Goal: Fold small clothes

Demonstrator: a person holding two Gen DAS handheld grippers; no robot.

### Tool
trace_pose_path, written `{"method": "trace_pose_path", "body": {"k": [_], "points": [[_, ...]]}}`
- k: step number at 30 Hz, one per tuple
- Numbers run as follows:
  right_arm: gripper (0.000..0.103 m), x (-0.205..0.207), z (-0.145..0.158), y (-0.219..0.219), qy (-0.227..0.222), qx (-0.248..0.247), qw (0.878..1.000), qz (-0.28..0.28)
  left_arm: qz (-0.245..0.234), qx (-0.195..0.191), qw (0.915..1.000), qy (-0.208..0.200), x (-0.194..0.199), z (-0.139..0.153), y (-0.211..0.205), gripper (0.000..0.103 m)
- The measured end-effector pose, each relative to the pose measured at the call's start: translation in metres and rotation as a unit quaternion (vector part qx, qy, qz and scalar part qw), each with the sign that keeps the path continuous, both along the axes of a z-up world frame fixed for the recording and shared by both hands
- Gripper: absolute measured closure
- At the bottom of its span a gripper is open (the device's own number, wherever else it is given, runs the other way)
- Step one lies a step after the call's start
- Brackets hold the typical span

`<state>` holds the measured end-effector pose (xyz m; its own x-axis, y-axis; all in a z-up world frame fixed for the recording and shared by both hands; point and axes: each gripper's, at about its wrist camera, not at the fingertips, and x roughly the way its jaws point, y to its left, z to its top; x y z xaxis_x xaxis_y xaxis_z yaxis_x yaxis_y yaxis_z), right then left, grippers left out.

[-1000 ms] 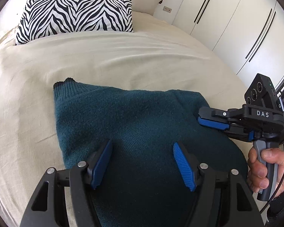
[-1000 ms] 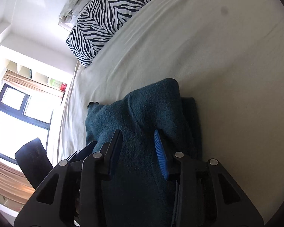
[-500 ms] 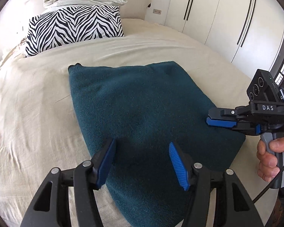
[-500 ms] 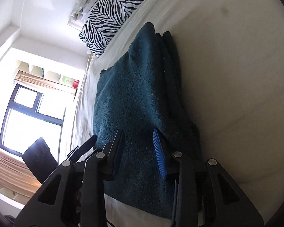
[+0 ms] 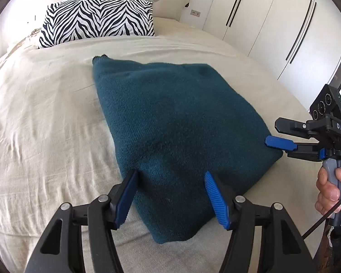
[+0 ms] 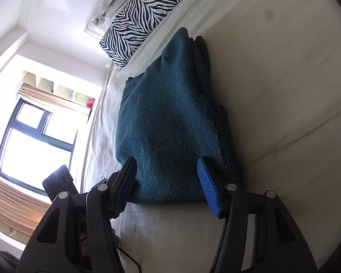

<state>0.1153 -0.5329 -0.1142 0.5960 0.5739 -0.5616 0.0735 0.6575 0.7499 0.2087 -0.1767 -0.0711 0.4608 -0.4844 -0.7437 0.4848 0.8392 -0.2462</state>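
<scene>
Left gripper (image 5: 170, 195): jaws wide apart, holding nothing. Folded teal sweater (image 5: 177, 132) lies flat on the beige bedspread (image 5: 45, 122), directly ahead. Right gripper (image 6: 168, 182): jaws likewise spread and empty at the sweater's near edge.

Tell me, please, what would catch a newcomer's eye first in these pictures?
The dark teal sweater stands out first, folded into a thick rectangle in the middle of the cream bed. Next comes the zebra-striped pillow at the headboard end, with rumpled pale bedding on top of it. Both tongs are open at the sweater's near end, the left tongs near one corner, the right tongs near the other.
</scene>
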Motion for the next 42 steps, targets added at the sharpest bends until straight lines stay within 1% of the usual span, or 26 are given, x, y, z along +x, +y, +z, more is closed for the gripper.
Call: {"method": "trace_pose_path", "body": {"k": [1, 2, 3, 4, 5, 7, 9, 10, 12, 13, 15, 17, 18, 19, 20, 21, 22, 24, 25, 26, 27, 29, 33, 35, 39, 42], "points": [[0.047, 0.0, 0.01, -0.004, -0.012, -0.011, 1.0, -0.003, 0.004, -0.008, 0.9999, -0.011, 0.0, 0.007, 0.005, 0.037], [0.044, 0.003, 0.019, -0.01, -0.019, -0.021, 1.0, -0.006, 0.012, -0.018, 0.9996, -0.018, 0.002, 0.013, 0.011, 0.028], [0.041, 0.006, 0.024, -0.017, -0.019, -0.029, 0.999, -0.013, 0.024, -0.03, 0.9991, -0.019, 0.007, 0.017, 0.018, 0.022], [0.041, 0.011, 0.025, -0.024, -0.011, -0.033, 0.999, -0.02, 0.038, -0.043, 0.9983, -0.012, 0.015, 0.018, 0.025, 0.014], [0.041, 0.017, 0.024, -0.03, 0.0, -0.032, 0.999, -0.02, 0.049, -0.053, 0.9974, -0.001, 0.024, 0.016, 0.031, 0.014], [0.041, 0.041, 0.016, -0.039, 0.026, -0.029, 0.999, -0.011, 0.061, -0.077, 0.9941, 0.044, 0.048, 0.007, 0.041, 0.014], [0.041, 0.063, 0.005, -0.045, 0.059, -0.037, 0.997, -0.011, 0.064, -0.117, 0.9856, 0.104, 0.069, -0.005, 0.048, 0.014], [0.041, 0.073, 0.001, -0.045, 0.066, -0.036, 0.997, -0.001, 0.065, -0.132, 0.9803, 0.132, 0.079, -0.012, 0.049, 0.014], [0.041, 0.097, -0.013, -0.045, 0.089, -0.027, 0.996, 0.008, 0.065, -0.145, 0.9722, 0.172, 0.094, -0.021, 0.046, 0.014], [0.041, 0.104, -0.02, -0.049, 0.097, -0.013, 0.995, 0.005, 0.061, -0.146, 0.9707, 0.181, 0.099, -0.024, 0.042, 0.015], [0.041, 0.115, -0.028, -0.057, 0.095, 0.023, 0.995, 0.005, 0.055, -0.142, 0.9698, 0.191, 0.107, -0.026, 0.034, 0.015], [0.041, 0.129, -0.03, -0.059, 0.101, 0.032, 0.994, 0.007, 0.052, -0.135, 0.9696, 0.197, 0.112, -0.027, 0.027, 0.016], [0.041, 0.136, -0.029, -0.057, 0.102, 0.026, 0.994, 0.015, 0.05, -0.131, 0.9697, 0.2, 0.115, -0.027, 0.023, 0.018], [0.041, 0.142, -0.029, -0.053, 0.104, 0.017, 0.994, 0.026, 0.049, -0.127, 0.9696, 0.203, 0.117, -0.028, 0.02, 0.027], [0.041, 0.149, -0.029, -0.048, 0.108, 0.012, 0.993, 0.037, 0.049, -0.128, 0.9681, 0.21, 0.12, -0.029, 0.017, 0.033], [0.042, 0.158, -0.031, -0.042, 0.113, 0.01, 0.992, 0.048, 0.055, -0.128, 0.9666, 0.215, 0.121, -0.031, 0.016, 0.034], [0.044, 0.162, -0.032, -0.037, 0.117, 0.004, 0.991, 0.057, 0.058, -0.127, 0.9661, 0.217, 0.122, -0.031, 0.015, 0.037], [0.067, 0.167, -0.034, -0.029, 0.129, -0.016, 0.989, 0.064, 0.059, -0.123, 0.9672, 0.215, 0.122, -0.031, 0.015, 0.042], [0.069, 0.167, -0.035, -0.028, 0.129, -0.019, 0.99, 0.062, 0.059, -0.121, 0.9675, 0.214, 0.122, -0.03, 0.015, 0.045], [0.074, 0.165, -0.033, -0.026, 0.124, -0.026, 0.99, 0.058, 0.058, -0.121, 0.9676, 0.214, 0.122, -0.029, 0.015, 0.05], [0.078, 0.162, -0.03, -0.024, 0.119, -0.035, 0.991, 0.054, 0.058, -0.122, 0.9673, 0.214, 0.122, -0.028, 0.016, 0.052], [0.081, 0.158, -0.017, -0.014, 0.105, -0.06, 0.991, 0.05, 0.058, -0.12, 0.968, 0.213, 0.122, -0.022, 0.019, 0.058], [0.082, 0.142, 0.02, 0.012, 0.076, -0.089, 0.992, 0.049, 0.052, -0.108, 0.9735, 0.195, 0.105, 0.0, 0.027, 0.061], [0.082, 0.13, 0.04, 0.031, 0.062, -0.1, 0.991, 0.059, 0.048, -0.1, 0.9767, 0.184, 0.09, 0.015, 0.038, 0.061], [0.082, 0.1, 0.073, 0.073, 0.032, -0.093, 0.992, 0.08, 0.043, -0.092, 0.9825, 0.156, 0.053, 0.049, 0.078, 0.061], [0.082, 0.072, 0.088, 0.108, 0.012, -0.078, 0.992, 0.097, 0.039, -0.08, 0.9866, 0.137, 0.019, 0.069, 0.111, 0.061]]}}
